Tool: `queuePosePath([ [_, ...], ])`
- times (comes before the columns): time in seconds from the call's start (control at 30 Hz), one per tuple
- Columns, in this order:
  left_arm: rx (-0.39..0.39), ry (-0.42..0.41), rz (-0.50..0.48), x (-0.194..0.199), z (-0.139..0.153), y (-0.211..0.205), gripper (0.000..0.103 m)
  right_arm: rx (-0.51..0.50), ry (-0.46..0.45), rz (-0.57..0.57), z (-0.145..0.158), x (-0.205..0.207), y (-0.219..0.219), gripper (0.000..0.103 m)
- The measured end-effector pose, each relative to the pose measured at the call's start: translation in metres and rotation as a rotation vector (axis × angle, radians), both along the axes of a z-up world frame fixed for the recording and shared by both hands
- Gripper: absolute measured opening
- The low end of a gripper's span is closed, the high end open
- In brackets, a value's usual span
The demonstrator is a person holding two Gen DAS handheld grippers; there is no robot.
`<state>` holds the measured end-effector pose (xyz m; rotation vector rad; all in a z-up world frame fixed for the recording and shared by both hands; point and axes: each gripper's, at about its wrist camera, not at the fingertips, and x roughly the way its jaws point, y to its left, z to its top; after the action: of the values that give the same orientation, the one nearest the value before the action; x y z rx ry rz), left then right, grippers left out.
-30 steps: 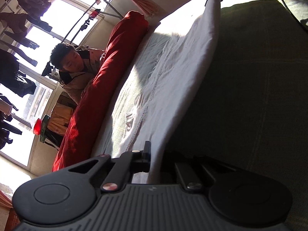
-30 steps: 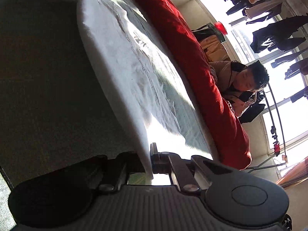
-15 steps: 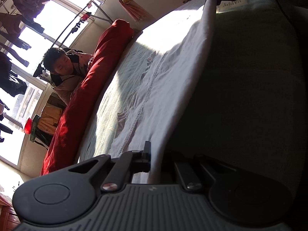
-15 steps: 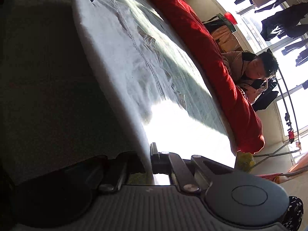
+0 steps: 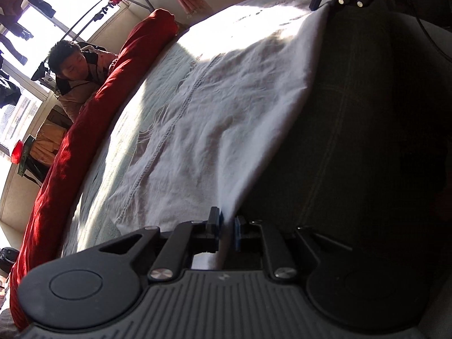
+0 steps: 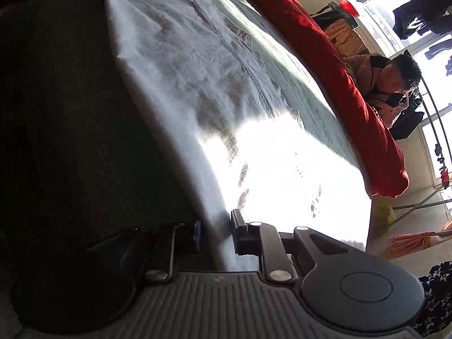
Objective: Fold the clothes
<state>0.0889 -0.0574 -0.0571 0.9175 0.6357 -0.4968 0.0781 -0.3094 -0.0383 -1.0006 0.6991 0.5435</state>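
While the left gripper (image 5: pixel 226 227) and right gripper (image 6: pixel 216 233) each clench one end of the white garment's (image 5: pixel 226 107) raised edge, keep it taut, level, carried squarely over the bed (image 5: pixel 353 118).

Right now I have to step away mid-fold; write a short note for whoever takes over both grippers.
Left gripper: shut on one end of the white garment's raised edge.
Right gripper: shut on the other end of that edge; each gripper shows at the far end of the other's view.
Garment: the edge is stretched between the two grippers, the rest lies spread on the green bedcover, sloping toward the red bolster.
Done: edge picked up and held taut.
Left: carry the held edge across to make the fold, lay it down, release, then smooth and finish folding.
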Motion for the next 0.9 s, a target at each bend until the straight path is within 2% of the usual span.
queuePosePath([
  [0.1, -0.094, 0.036, 0.038, 0.009, 0.007, 0.007, 0.014, 0.019, 0.038, -0.035, 0.009, -0.007, -0.016, 0.026],
  [0.23, -0.226, 0.080, 0.091, 0.022, 0.016, 0.015, 0.014, 0.098, 0.055, -0.066, 0.033, -0.012, -0.033, 0.029],
  [0.27, -0.259, 0.091, 0.104, 0.025, 0.018, 0.017, 0.015, 0.133, 0.043, -0.075, 0.041, -0.010, -0.034, 0.031],
  [0.3, -0.292, 0.102, 0.117, 0.029, 0.020, 0.019, 0.015, 0.168, 0.032, -0.084, 0.048, -0.008, -0.036, 0.038],
  [0.33, -0.325, 0.113, 0.131, 0.032, 0.023, 0.021, 0.025, 0.204, 0.020, -0.093, 0.054, -0.005, -0.037, 0.049],
  [0.37, -0.358, 0.124, 0.144, 0.035, 0.025, 0.023, 0.035, 0.242, 0.009, -0.107, 0.057, 0.000, -0.037, 0.052],
  [0.43, -0.424, 0.146, 0.170, 0.042, 0.029, 0.027, 0.037, 0.333, 0.011, -0.152, 0.058, 0.017, -0.036, 0.054],
  [0.53, -0.523, 0.179, 0.210, 0.052, 0.036, 0.033, 0.037, 0.435, 0.061, -0.223, 0.042, 0.042, -0.035, 0.054],
  [0.67, -0.542, 0.253, 0.297, 0.050, 0.009, 0.049, 0.038, 0.494, 0.139, -0.316, 0.013, 0.047, -0.042, 0.054],
  [0.8, -0.579, 0.262, 0.336, 0.036, 0.009, 0.069, 0.044, 0.539, 0.153, -0.376, 0.008, 0.038, -0.058, 0.060],
  [0.9, -0.572, 0.214, 0.332, 0.039, 0.024, 0.073, 0.050, 0.565, 0.143, -0.401, 0.012, 0.034, -0.066, 0.060],
])
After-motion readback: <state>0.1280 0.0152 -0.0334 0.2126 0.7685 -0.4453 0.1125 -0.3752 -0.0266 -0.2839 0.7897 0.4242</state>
